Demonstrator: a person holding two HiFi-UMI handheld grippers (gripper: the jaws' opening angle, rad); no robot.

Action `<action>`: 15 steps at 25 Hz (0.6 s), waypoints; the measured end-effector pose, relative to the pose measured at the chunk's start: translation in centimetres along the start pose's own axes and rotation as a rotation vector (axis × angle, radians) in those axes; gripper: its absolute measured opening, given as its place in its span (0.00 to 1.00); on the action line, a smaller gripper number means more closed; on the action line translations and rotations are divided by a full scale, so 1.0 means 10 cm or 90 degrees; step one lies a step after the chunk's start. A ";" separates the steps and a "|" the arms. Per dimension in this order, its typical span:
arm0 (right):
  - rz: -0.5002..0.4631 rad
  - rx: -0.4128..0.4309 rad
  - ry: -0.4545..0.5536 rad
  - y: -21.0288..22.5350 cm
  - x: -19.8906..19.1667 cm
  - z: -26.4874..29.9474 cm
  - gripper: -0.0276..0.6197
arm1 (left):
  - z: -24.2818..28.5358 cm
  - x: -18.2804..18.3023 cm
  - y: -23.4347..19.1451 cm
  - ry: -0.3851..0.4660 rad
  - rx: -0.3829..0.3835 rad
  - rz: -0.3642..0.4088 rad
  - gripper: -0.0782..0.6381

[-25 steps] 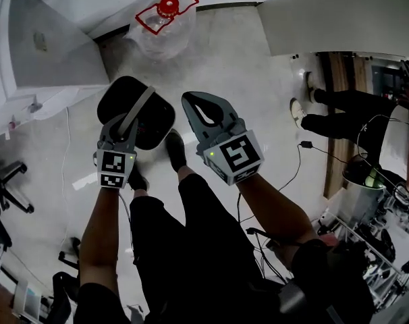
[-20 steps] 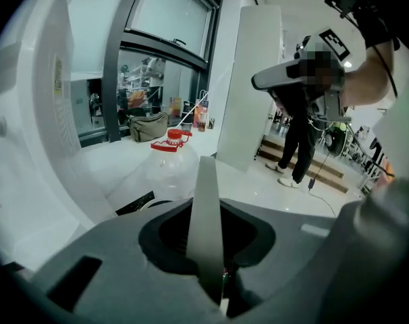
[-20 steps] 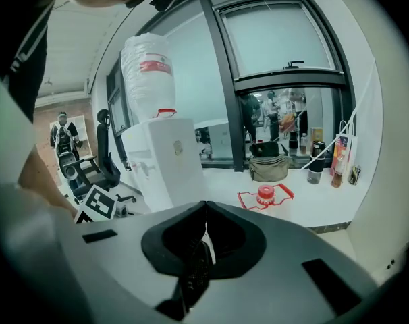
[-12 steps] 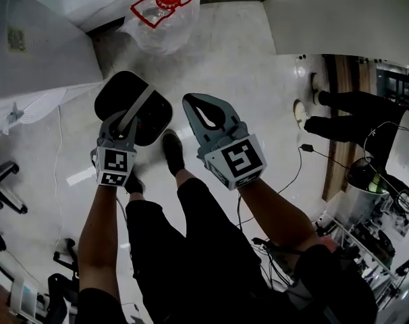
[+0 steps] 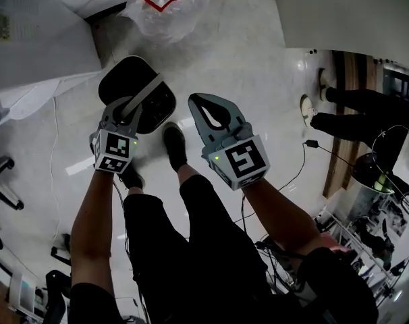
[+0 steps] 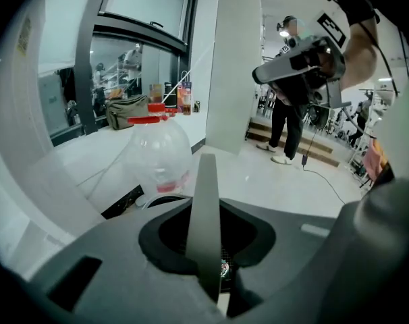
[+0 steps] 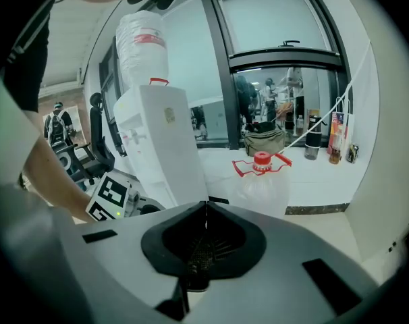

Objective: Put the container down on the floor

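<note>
Container [image 5: 127,79]: black, rounded, with a grey strap handle [image 5: 147,94] running across its top. It is hanging from the left gripper [image 5: 123,117] above the pale floor [image 5: 245,66], in front of the person's shoes [image 5: 174,147] and near a clear water jug [image 5: 167,5] with a red cap.

Progress: the carrying part is looking mostly done, since the container is sitting low over the floor. The head view is not showing whether its base is touching. Judging by the handle standing raised and taut toward the gripper, the weight is probably hanging from the grip, so the set-down is not yet done. What is remaining: resting the base on the floor, then letting go of the handle.

Left gripper: its jaws are standing part-way closed and pinching the grey handle, which is running up between them in the left gripper view.

Right gripper [image 7: 206,211]: its jaws are meeting edge to edge with nothing between them. It is hovering beside the left gripper, apart from the container, and taking no part in the hold.
</note>
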State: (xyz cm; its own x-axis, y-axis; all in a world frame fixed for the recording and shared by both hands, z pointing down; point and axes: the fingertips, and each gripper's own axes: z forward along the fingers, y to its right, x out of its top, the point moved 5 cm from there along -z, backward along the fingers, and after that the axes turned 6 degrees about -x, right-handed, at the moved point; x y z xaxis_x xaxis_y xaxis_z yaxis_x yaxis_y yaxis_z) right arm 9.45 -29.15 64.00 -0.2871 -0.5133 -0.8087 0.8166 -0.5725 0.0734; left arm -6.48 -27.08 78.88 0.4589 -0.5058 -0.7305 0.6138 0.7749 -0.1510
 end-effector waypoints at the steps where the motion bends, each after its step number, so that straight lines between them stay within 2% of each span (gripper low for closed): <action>1: 0.004 0.001 -0.001 -0.01 -0.03 0.02 0.05 | 0.03 -0.04 -0.01 -0.003 -0.002 -0.001 0.21; 8: 0.012 0.003 -0.012 -0.03 -0.21 0.05 0.05 | 0.21 -0.26 -0.02 -0.011 -0.004 -0.019 0.21; 15: 0.035 -0.013 -0.013 0.02 -0.37 0.27 0.05 | 0.36 -0.60 -0.14 -0.050 -0.011 -0.035 0.21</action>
State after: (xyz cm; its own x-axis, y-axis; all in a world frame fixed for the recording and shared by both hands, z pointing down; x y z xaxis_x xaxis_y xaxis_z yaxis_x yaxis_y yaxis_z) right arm 9.37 -29.09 68.56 -0.2519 -0.5565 -0.7917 0.8411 -0.5305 0.1053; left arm -7.78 -26.51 85.86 0.4736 -0.5757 -0.6665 0.6287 0.7509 -0.2019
